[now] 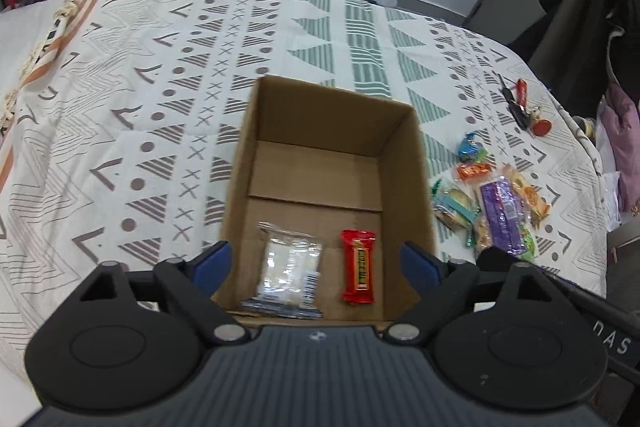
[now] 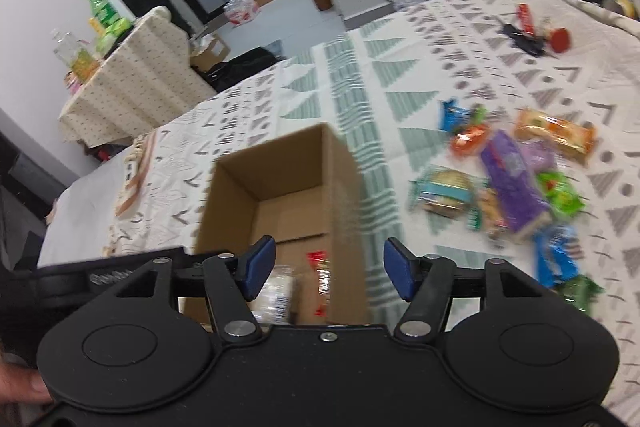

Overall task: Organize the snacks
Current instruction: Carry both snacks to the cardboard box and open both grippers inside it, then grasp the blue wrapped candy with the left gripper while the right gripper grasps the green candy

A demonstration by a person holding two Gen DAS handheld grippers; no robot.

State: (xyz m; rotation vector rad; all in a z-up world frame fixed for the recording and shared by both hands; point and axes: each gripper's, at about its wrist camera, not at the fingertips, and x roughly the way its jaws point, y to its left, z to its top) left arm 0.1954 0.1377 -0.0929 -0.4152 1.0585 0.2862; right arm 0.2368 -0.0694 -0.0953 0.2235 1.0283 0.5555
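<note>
Standing by the table: both grippers hang over the near end of the box, nothing in either.
Box (image 1: 332, 163): open cardboard, upright on the patterned cloth (image 1: 160, 87).
Inside the box: a clear packet (image 1: 290, 269) and a red bar (image 1: 359, 267), side by side at the near end, not touching.
Left gripper (image 1: 316, 263): blue pads spread wide, about as wide as the box, empty.
Right gripper (image 2: 329, 269): jaws wide apart, empty, above the box's near right corner; view blurred.
Snack pile (image 2: 516, 183): on the cloth right of the box, apart from it; a purple pack (image 1: 503, 217) lies across the middle, with green, orange and blue wrappers around it.
Beyond the pile, farther from the box: a red tube (image 1: 521, 92) and dark tools, too small to tell.
</note>
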